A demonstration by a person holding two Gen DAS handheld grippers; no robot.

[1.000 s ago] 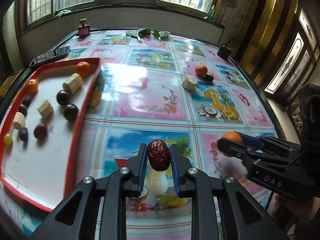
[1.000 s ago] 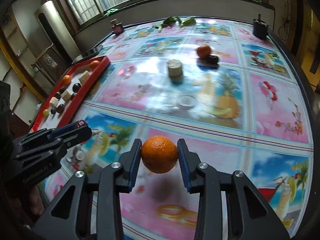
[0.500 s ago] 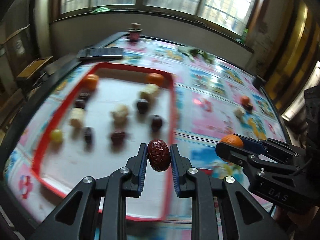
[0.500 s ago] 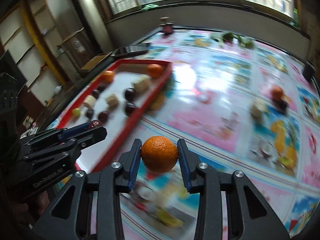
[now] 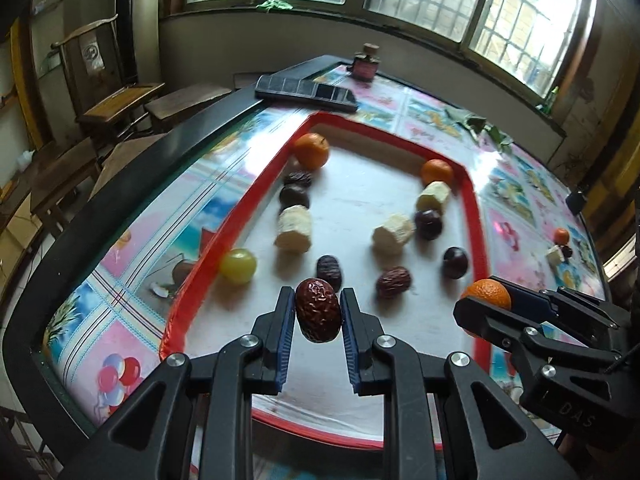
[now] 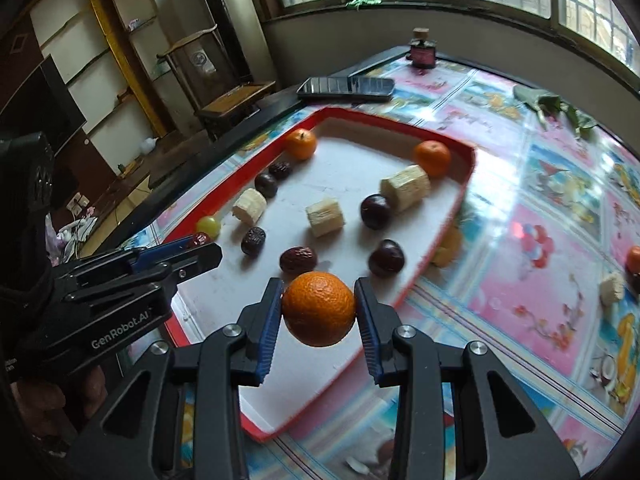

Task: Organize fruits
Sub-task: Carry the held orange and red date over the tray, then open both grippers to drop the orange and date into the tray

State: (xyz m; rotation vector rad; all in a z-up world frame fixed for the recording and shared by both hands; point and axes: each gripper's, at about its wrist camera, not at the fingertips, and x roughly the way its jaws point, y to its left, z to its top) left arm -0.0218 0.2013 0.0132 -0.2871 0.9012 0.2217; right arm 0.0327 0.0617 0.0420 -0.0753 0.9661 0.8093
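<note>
Wrinkled red date (image 5: pixel 318 310) and orange (image 6: pixel 319 309) aloft above red-rimmed tray (image 5: pixel 240 216) of fruits.

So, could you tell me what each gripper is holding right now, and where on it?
The left gripper pinches a red date across its sides; the right gripper clamps an orange at its widest part.

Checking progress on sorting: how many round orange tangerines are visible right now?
4. One round orange tangerine is held in the right gripper; two sit at the far corners of the red-rimmed tray; one remains on the table at right. None seems hidden.
</note>
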